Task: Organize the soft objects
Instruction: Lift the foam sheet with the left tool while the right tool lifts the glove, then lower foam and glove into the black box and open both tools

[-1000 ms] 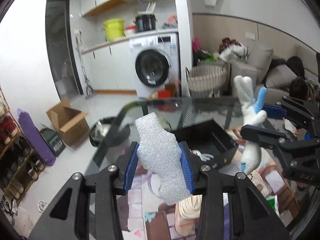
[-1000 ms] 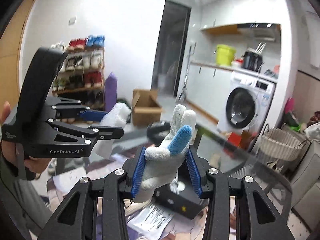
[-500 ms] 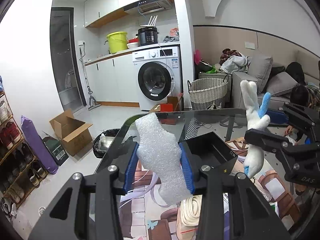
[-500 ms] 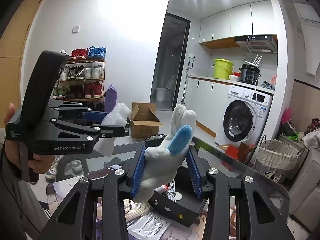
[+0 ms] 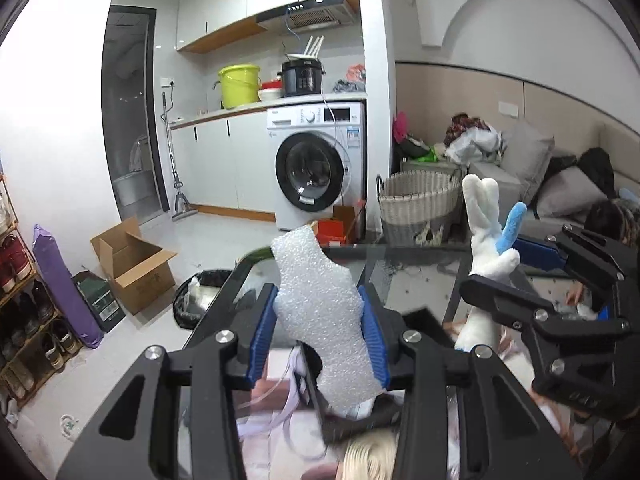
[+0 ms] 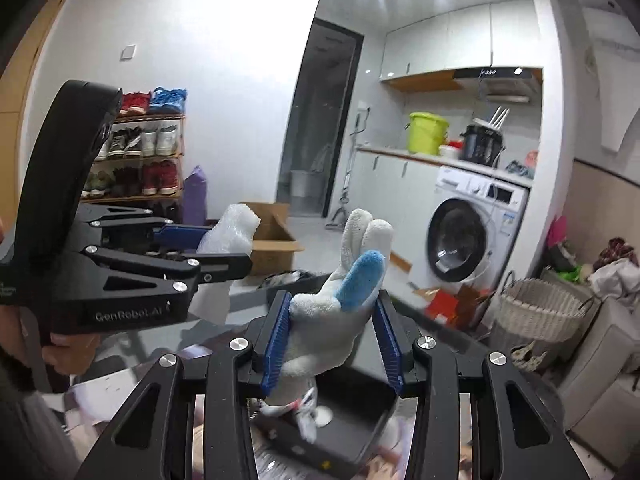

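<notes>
My left gripper [image 5: 318,334] is shut on a white foam piece [image 5: 320,316], held upright in the air above the glass table [image 5: 416,276]. My right gripper [image 6: 332,340] is shut on a white plush toy with a blue ear [image 6: 340,312]. Each gripper shows in the other's view: the right gripper [image 5: 532,276] with the plush toy [image 5: 488,232] at the right of the left wrist view, the left gripper [image 6: 200,244] with the foam piece [image 6: 232,232] at the left of the right wrist view. A black tray [image 6: 356,420] lies on the table below the plush toy.
The glass table carries papers and cables near the black tray [image 5: 416,320]. Beyond stand a washing machine [image 5: 316,172], a wicker basket [image 5: 420,204], a cardboard box [image 5: 132,260], a black bin [image 5: 200,292], a shoe rack [image 6: 132,148] and a sofa [image 5: 532,172].
Both grippers have risen and tilted up, each keeping hold of its object; the table and black tray now sit lower in both views.
</notes>
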Available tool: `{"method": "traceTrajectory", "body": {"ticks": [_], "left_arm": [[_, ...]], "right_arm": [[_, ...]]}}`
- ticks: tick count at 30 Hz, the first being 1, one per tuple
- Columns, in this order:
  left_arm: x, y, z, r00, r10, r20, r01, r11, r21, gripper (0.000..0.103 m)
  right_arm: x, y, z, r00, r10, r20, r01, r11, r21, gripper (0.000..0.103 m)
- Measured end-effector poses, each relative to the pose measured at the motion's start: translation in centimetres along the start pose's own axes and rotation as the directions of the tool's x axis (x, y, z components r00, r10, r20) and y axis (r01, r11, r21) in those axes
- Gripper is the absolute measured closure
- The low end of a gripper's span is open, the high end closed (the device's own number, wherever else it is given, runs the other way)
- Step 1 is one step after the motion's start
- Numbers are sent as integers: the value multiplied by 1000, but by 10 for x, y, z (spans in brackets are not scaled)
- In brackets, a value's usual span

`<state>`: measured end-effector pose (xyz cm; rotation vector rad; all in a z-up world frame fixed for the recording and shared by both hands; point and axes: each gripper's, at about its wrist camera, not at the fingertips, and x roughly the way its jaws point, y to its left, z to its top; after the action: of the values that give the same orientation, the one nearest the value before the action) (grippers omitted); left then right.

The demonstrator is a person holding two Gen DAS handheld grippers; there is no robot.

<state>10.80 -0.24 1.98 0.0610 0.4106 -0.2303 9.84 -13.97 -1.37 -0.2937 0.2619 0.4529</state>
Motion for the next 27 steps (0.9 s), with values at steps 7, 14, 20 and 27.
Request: {"method": "traceTrajectory", "body": {"ticks": [7, 14, 20, 27], "left_arm": [[18, -6, 7, 1000, -19, 25, 20, 999, -31, 62], [43, -9, 4, 997, -31, -69, 28, 998, -49, 62], [80, -9, -10, 971, -85, -224, 66, 994, -89, 63], [101, -27, -27, 931, -84, -355, 71, 996, -49, 63]], "right_arm": [[14, -12, 7, 997, -70, 18, 70, 997, -20, 62], [49, -30, -4, 991, -82, -109, 80, 997, -20, 62], [86, -32, -21, 970, -90, -227, 68, 992, -105, 62], [126, -31, -55, 903, -76, -424, 14, 989, -148, 62]]}}
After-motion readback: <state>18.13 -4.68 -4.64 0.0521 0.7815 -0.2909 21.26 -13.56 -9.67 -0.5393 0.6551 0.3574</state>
